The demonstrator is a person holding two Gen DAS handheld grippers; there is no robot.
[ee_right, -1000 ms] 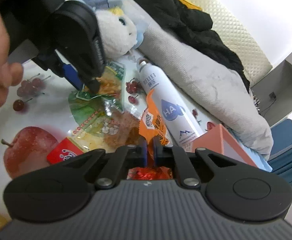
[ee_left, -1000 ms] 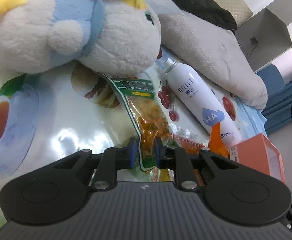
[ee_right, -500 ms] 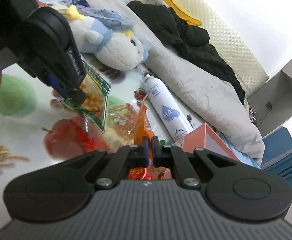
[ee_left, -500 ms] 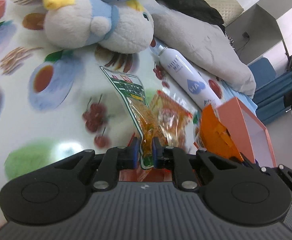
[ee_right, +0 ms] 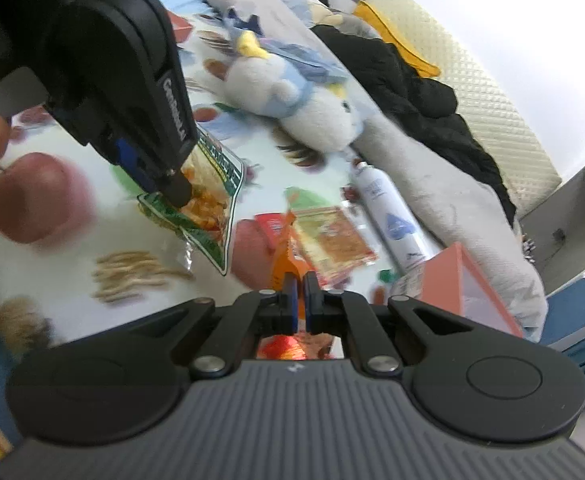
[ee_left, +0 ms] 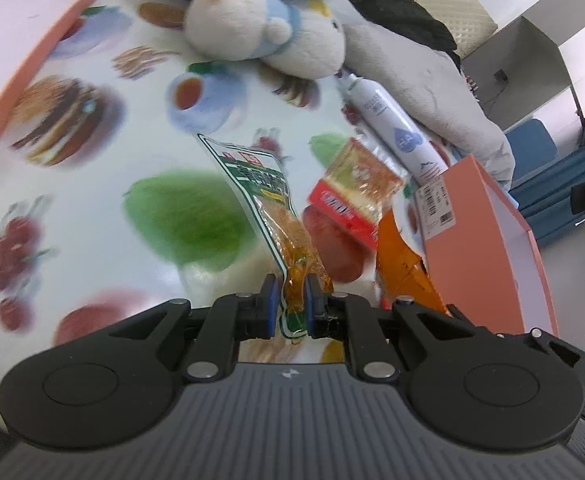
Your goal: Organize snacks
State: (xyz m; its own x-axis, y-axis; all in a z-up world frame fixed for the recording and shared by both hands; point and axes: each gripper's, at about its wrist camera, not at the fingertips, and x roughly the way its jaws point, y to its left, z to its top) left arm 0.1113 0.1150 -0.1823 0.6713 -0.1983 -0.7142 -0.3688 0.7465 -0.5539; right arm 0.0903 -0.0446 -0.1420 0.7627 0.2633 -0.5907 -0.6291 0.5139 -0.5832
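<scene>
Hanging from the left claw (ee_left: 290, 300), the green-edged snack pouch (ee_left: 264, 196) is pinched at its near end between the blue pads, its long axis running from the claw up toward 11 o'clock in the left wrist view — the printed green header is the far end, lifted over the fruit-printed cloth (ee_left: 92, 168). In the right wrist view the same pouch (ee_right: 212, 184) dangles below the left claw (ee_right: 172, 184) at about 10 o'clock.

The right claw (ee_right: 300, 304) is closed on the orange packet (ee_right: 284, 260), which stands up on edge between its pads, pointing toward 12 o'clock; from the left view that packet (ee_left: 400, 272) sits at 3 o'clock of the pouch. Beyond it, a red-and-clear snack bag (ee_left: 356, 196) lies flat on the cloth, and a white spray bottle (ee_left: 392, 128) lies on its side with its nozzle toward 11 o'clock — just beside a plush bird (ee_left: 264, 36). An orange box (ee_left: 492, 240) stands at the right; another orange tray rim (ee_left: 32, 56) curves along the left edge.
</scene>
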